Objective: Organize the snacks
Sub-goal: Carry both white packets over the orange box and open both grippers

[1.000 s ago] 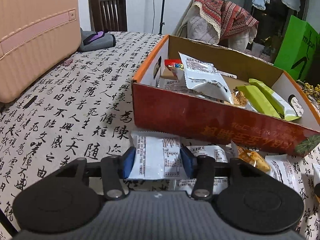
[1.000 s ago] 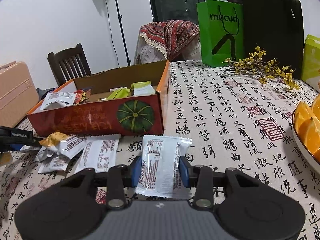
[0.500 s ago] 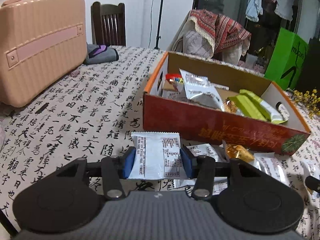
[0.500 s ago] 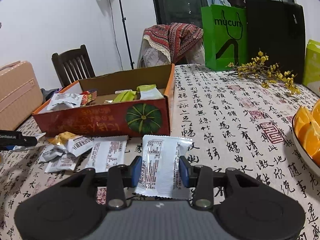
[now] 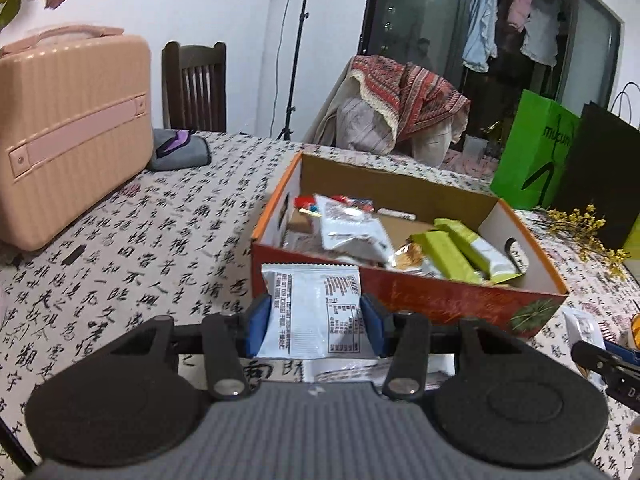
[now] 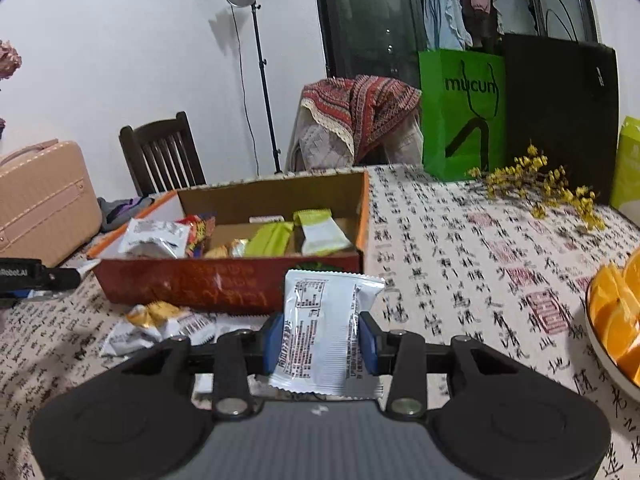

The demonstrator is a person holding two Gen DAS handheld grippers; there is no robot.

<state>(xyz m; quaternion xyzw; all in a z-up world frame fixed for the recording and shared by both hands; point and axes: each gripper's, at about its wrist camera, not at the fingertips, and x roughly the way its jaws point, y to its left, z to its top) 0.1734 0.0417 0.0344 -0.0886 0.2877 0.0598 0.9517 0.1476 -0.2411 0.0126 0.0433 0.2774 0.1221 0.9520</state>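
We see a table under a calligraphy-print cloth (image 5: 132, 248), and on it an open orange-red cardboard box (image 5: 440, 300) with a pumpkin picture on its near wall. A pink hard case (image 5: 68, 136) stands at the table's far left edge, a dark wooden chair (image 5: 194, 88) behind it. A green paper bag (image 6: 460, 116) and a black bag (image 6: 560, 116) stand at the far side, with a sprig of yellow flowers (image 6: 540, 184) lying before them. A bowl of orange slices (image 6: 616, 320) sits at the right edge in the right wrist view.

Inside the box we see green bar wrappers (image 5: 460, 252), a silver pouch (image 5: 352, 232) and a red packet (image 6: 198, 232) towards the left end. Loose packets (image 6: 160, 320) lie on the cloth just in front of the box.

Our left gripper (image 5: 314, 322) has its blue pads clamped on the two side edges of a white snack packet (image 5: 312, 312), held clear of the cloth just in front of the box's near wall. Our right gripper (image 6: 320, 342) is likewise clamped on a second white packet (image 6: 326, 328), its jaws closer together so the wrapper bulges and creases between them; it too hangs above the cloth, near the box's right front corner. The tip of each gripper shows at the edge of the other's view.
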